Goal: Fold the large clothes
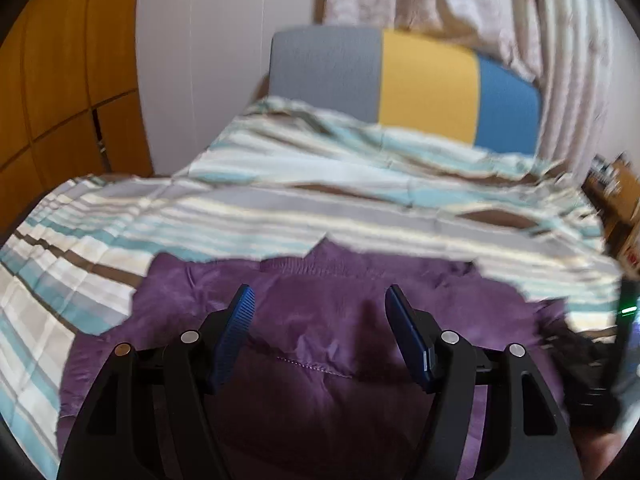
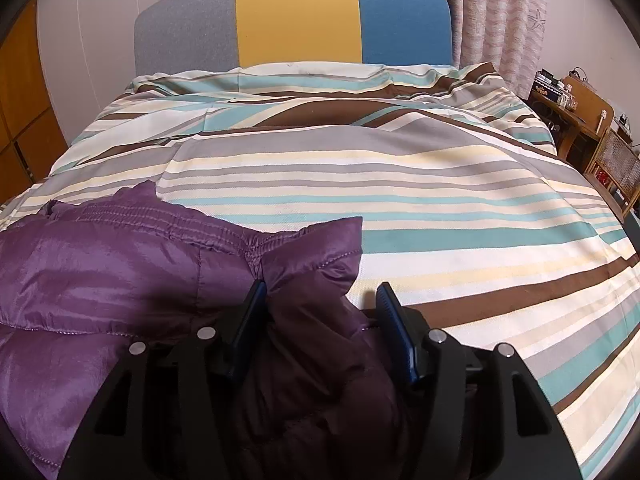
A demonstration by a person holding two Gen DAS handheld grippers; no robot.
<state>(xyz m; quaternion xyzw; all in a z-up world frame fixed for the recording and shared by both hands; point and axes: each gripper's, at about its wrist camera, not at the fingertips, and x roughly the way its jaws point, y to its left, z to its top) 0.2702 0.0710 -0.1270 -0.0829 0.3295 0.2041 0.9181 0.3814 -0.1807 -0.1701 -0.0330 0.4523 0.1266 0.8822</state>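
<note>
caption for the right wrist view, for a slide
Open right gripper straddling a corner of the purple puffer jacket on the striped duvet.

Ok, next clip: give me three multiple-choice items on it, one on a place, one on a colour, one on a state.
1. Where does the jacket lie?
A. on the bed
B. on a chair
C. on the floor

2. What colour is the middle panel of the headboard?
A. red
B. yellow
C. green

3. How do the jaws of the left gripper stand?
A. shut on a sleeve
B. shut on nothing
C. open over the jacket

Key: 1 A, the purple jacket rests on the striped cover. 2 B, yellow sits between the grey and blue panels. 3 C, purple fabric shows in the wide gap between the jaws.
</note>
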